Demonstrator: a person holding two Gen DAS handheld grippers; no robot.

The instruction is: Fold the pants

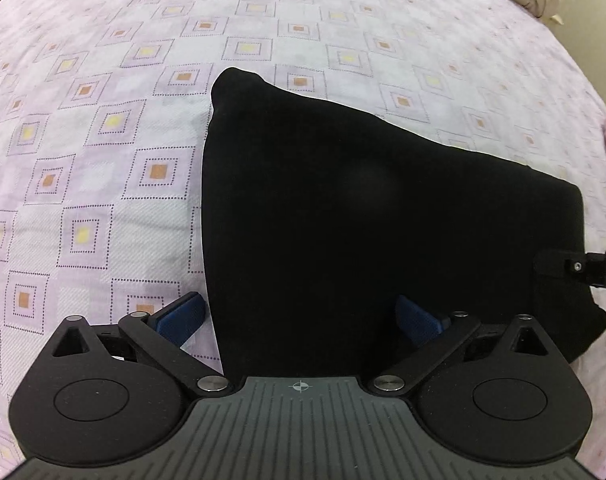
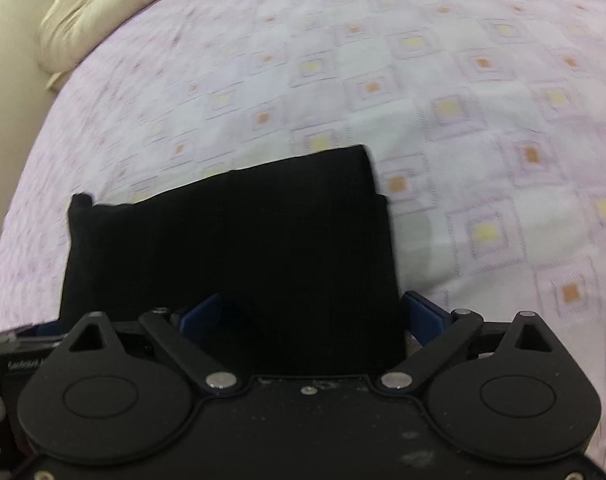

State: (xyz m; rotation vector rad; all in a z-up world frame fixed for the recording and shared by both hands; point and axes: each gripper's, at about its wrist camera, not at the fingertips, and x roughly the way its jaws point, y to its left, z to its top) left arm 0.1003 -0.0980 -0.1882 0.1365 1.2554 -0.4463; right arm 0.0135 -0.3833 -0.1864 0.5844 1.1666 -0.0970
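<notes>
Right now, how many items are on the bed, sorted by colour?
Black: 1, the folded pants
Cream: 1, the pillow at the edge of the bedsheet
Total: 2
Left gripper and right gripper excluded, both open.

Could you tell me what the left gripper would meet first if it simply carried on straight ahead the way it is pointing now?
Most likely the black pants: the open left gripper already straddles their near edge, with folded cloth filling the path ahead. Beyond that lies only the patterned bedsheet.

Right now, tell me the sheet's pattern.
Sheet: pale lilac, dotted squares with orange or yellow centres; left wrist view.
</notes>
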